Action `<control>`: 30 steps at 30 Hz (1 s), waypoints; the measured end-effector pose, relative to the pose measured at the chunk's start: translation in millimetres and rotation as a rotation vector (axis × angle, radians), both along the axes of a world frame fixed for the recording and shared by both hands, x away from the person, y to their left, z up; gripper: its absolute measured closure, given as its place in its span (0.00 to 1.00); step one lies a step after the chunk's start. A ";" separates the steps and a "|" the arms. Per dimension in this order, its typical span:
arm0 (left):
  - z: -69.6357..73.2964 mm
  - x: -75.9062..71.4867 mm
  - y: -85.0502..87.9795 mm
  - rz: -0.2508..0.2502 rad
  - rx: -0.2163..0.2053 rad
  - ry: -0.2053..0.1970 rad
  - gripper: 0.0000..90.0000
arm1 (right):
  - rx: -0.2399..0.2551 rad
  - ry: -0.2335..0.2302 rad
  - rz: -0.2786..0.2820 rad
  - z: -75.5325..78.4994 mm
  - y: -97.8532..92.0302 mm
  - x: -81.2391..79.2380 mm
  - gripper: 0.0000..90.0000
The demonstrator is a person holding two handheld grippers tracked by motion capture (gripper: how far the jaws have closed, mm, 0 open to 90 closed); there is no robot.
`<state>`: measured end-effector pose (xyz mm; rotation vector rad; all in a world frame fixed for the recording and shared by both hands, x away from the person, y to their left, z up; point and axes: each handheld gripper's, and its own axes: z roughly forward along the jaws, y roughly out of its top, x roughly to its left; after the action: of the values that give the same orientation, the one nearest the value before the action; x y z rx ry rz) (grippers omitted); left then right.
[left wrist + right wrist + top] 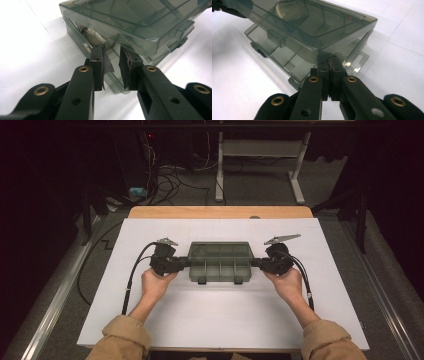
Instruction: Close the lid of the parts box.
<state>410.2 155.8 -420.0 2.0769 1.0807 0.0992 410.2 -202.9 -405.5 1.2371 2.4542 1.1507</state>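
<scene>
Box [220,262], smoky see-through plastic, oblong with dividers inside, a part-raised lid [140,22] and two front latches, lies mid-sheet on the white sheet [220,320] between both grippers. Right gripper [329,65] has its black jaws pressed together with no gap, their tips at the box's end wall under the lid's edge, while left gripper [112,65] stands with a narrow gap between its taped pads, the box's other end wall just ahead and nothing pinched. Each hand, left hand [155,284] and right hand [287,284], grips from below, forearms in tan sleeves angling inward.
</scene>
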 end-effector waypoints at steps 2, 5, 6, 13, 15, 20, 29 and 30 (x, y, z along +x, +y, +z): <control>-0.4 -2.1 0.1 0.000 0.001 -0.004 0.82 | 0.002 -0.001 0.004 -0.8 -0.6 -2.3 1.00; -0.8 -4.7 0.3 -0.004 0.000 -0.008 0.82 | 0.005 0.001 0.006 -2.6 -2.4 -4.8 0.99; -0.7 -5.6 0.3 -0.006 0.001 -0.007 0.81 | 0.006 0.001 0.005 -3.2 -3.1 -5.5 1.00; -4.5 -6.5 4.1 0.014 0.040 -0.005 0.78 | 0.012 0.007 0.002 -5.7 -7.2 -8.5 0.99; -5.8 -5.9 7.8 0.023 0.033 0.001 0.78 | 0.013 0.007 0.007 -6.1 -7.8 -9.1 1.00; -3.8 -4.9 13.8 0.053 0.025 -0.005 0.77 | 0.009 0.014 0.012 -9.6 -8.0 -11.0 1.00; 9.5 -8.5 17.5 0.089 -0.006 -0.075 0.74 | 0.005 0.023 0.011 -15.0 -10.1 -12.0 1.00; 11.1 -9.1 17.3 0.088 -0.012 -0.081 0.74 | 0.004 0.025 0.010 -15.3 -10.4 -12.2 0.99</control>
<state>401.1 173.1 -408.9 1.9969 1.1203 0.2182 398.0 -213.3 -420.8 1.2498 2.4797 1.1503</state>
